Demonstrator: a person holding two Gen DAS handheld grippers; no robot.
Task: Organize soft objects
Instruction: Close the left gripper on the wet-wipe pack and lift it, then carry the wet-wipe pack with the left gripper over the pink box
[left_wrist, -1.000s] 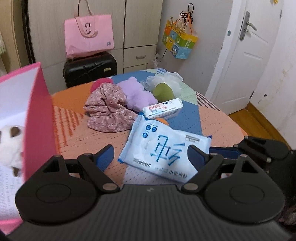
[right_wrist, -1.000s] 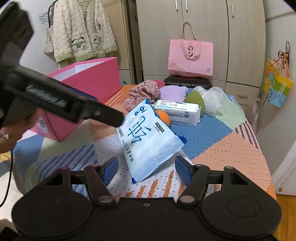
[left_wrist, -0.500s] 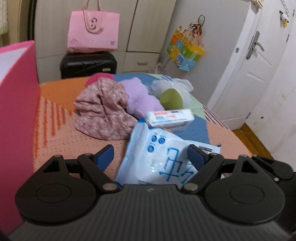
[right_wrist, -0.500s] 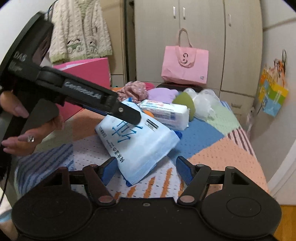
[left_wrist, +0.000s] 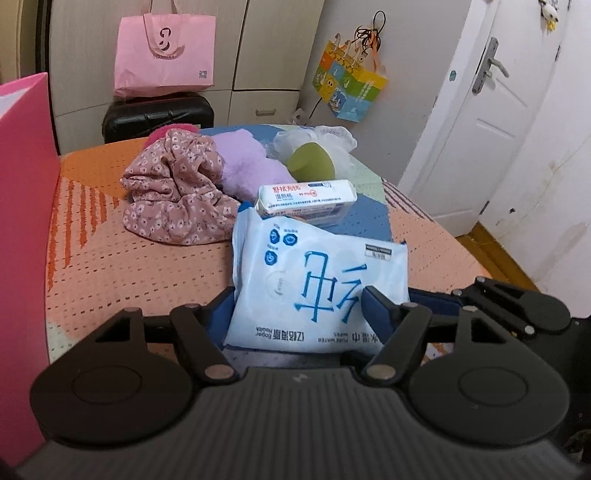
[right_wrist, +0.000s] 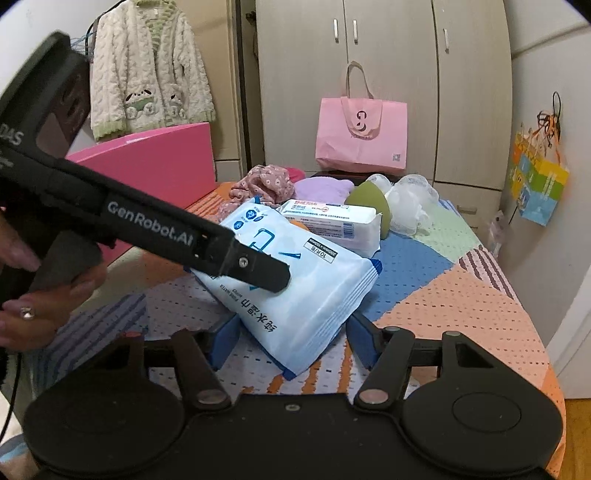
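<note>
The blue wipes pack (left_wrist: 317, 280) lies on the bed (left_wrist: 140, 266) with its patchwork cover, near the front edge, its far end leaning on a smaller white wipes pack (left_wrist: 306, 197). Both grippers are on it at once. The left gripper (left_wrist: 299, 306) comes in from one side, its blue-padded fingers (left_wrist: 376, 314) closing with the pack between them; the pads look right against its edges, though I cannot tell if they press yet. In the right wrist view one of its black fingers lies across the top of the pack, and a hand (right_wrist: 40, 306) holds that tool's grip. The right gripper (right_wrist: 293, 338) sits at the pack's near corner, fingers (right_wrist: 225, 341) closing too, the corner between them with a small gap on either side.

Behind the packs are a floral cloth (left_wrist: 173, 195), a lilac plush (left_wrist: 247, 166), a green sponge (left_wrist: 312, 164) and a white mesh puff (left_wrist: 332, 138). A pink box (right_wrist: 155, 162) stands at the left edge of the bed. A pink tote (left_wrist: 164, 48) rests on a black suitcase (left_wrist: 159, 116) by the wardrobe.
</note>
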